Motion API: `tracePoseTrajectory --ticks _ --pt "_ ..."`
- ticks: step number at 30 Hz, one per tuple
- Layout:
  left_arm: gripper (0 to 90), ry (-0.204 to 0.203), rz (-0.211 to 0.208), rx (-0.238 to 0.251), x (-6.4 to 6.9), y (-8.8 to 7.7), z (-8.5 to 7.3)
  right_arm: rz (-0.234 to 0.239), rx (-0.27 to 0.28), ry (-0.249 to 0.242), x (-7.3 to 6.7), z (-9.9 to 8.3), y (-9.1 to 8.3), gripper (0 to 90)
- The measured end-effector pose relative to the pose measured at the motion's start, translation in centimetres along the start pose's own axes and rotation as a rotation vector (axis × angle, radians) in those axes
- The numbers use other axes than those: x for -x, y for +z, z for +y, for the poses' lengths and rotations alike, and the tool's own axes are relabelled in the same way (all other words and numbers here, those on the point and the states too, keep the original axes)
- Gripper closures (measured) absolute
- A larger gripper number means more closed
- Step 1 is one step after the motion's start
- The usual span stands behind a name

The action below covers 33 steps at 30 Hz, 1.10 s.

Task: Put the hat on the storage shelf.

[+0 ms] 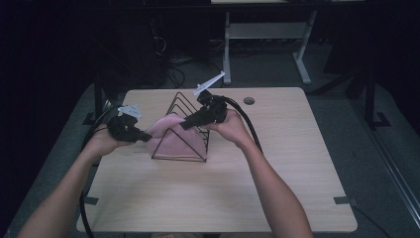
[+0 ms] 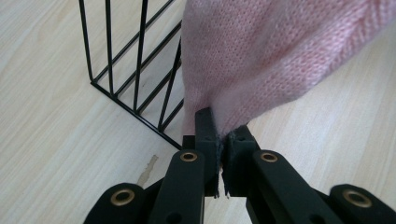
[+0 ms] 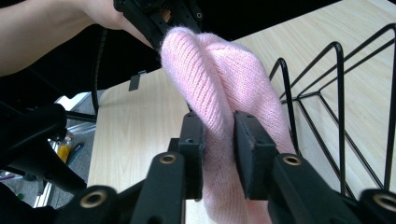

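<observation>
Pink knitted cloth point(image 1: 173, 135), soft and woolly, lying on the wooden table point(image 1: 277, 163) and partly inside the black wire rack point(image 1: 184, 130). Stretched between two claws, one at each end. Folded into a thick bunch in the right gripper view point(image 3: 219, 88).

Left gripper point(image 1: 144, 136) squeezed tight on one end of the pink knitted cloth point(image 2: 261, 56), jaws nearly touching with only a thin bit of wool pinched between them point(image 2: 223, 140). Held in the left hand point(image 1: 105, 143), low by the left side of the rack.

Right gripper point(image 1: 184, 125) closed narrow on a fat fold of the cloth, pads pressing the wool from both sides point(image 3: 219, 154). Held in the right hand point(image 1: 232, 125), reaching in over the top of the rack from the right.

Black wire rack standing on the table, shaped like a triangle, thin bars side by side point(image 2: 135, 65), also seen beside the cloth point(image 3: 336, 102).

Dark floor and a white table frame point(image 1: 262, 34) far behind.
</observation>
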<state>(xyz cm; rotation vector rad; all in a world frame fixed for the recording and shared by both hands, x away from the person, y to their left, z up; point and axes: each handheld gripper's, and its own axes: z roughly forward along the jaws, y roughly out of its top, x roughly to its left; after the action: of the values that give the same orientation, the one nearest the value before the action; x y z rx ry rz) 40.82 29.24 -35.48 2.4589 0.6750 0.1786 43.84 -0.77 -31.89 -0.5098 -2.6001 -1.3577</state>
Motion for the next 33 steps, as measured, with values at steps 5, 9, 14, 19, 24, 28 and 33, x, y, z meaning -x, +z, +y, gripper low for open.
tracePoseTrajectory --ticks 5,9,14,19,24,28,33 --pt "86.7 -0.024 -0.002 -0.006 -0.4 0.5 -0.6 0.002 -0.02 -0.02 0.0 -0.2 0.5 81.4" --pt "86.7 -0.034 0.007 0.011 -0.6 0.4 -0.8 0.007 -0.034 -0.014 0.1 -0.6 0.9 82.3" --pt "86.6 -0.029 0.005 0.004 -0.5 0.6 -0.7 0.016 -0.031 -0.012 0.2 -0.9 1.1 82.6" --pt "86.6 -0.025 0.01 0.003 -0.3 0.8 -0.5 0.018 -0.039 -0.006 0.3 -1.2 1.0 82.9" --pt "86.5 -0.027 0.01 0.011 -0.3 0.7 -0.4 0.013 -0.04 -0.01 0.3 -1.2 0.9 82.9" --pt "85.1 -0.028 0.007 0.014 -0.3 0.6 -0.5 0.019 -0.037 -0.01 0.3 -1.2 0.8 77.0" --pt "81.4 -0.034 0.003 0.027 -0.1 0.2 -0.8 0.006 -0.003 0.002 0.1 -1.5 0.2 68.9"
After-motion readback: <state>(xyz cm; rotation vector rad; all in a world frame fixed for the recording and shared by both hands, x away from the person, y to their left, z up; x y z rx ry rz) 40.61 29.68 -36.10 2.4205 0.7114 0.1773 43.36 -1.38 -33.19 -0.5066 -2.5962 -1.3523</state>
